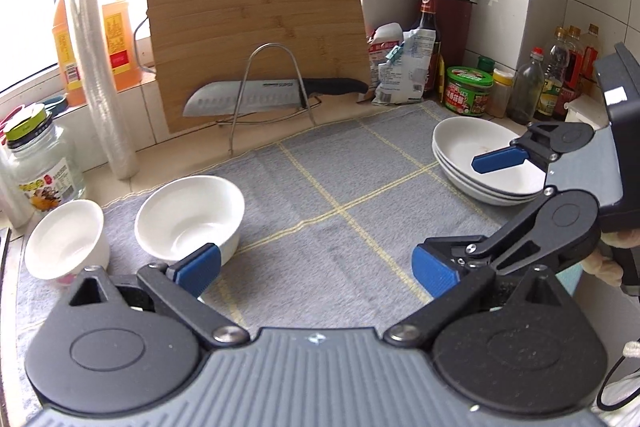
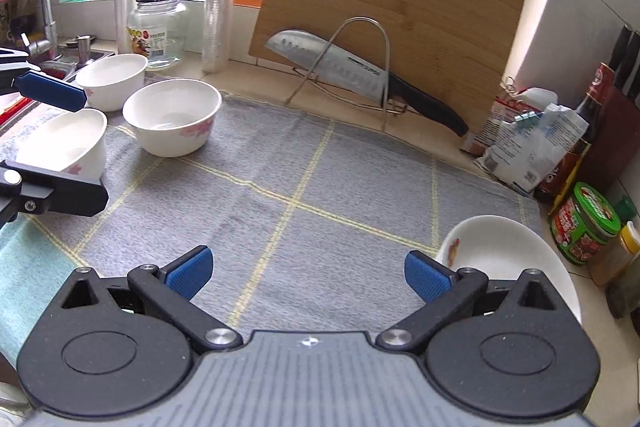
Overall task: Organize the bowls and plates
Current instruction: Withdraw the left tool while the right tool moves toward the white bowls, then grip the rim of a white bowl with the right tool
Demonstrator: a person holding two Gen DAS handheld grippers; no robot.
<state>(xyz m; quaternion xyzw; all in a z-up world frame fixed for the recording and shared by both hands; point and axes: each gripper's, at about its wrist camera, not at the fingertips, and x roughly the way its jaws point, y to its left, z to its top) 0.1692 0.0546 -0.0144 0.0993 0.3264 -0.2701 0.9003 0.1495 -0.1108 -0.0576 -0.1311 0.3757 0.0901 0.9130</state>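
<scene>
- Left wrist view: left gripper (image 1: 316, 269) spread wide over the grey checked mat (image 1: 340, 195), nothing between the blue ribbed pads (image 1: 199, 264).
- Just past the left pad, a white bowl (image 1: 190, 217), round and glossy, resting on the mat; a second white bowl (image 1: 66, 239) beside it at the mat's left edge.
- Far right of that same view: stack of shallow oval plates (image 1: 480, 163), three rims showing, right gripper (image 1: 464, 215) hovering over them, fingers well apart, upper pad above the top plate, gripping nothing.
- Right wrist view: right gripper (image 2: 308, 273) again wide, empty, top plate (image 2: 508, 255) just beside and under the right pad (image 2: 426, 277).
- Only here: three bowls (image 2: 172, 117) clustered at the mat's far left, pink flower print on their sides, left gripper (image 2: 52, 143) open around the nearest one (image 2: 68, 143); also a tap (image 2: 42, 7) and sink edge behind.
- Only in the left view: knife block (image 1: 454, 15) in the tiled corner.
- Both views: bamboo cutting board (image 1: 256, 35) upright in a wire rack, steel knife (image 1: 256, 95) with dimpled blade lying across it.
</scene>
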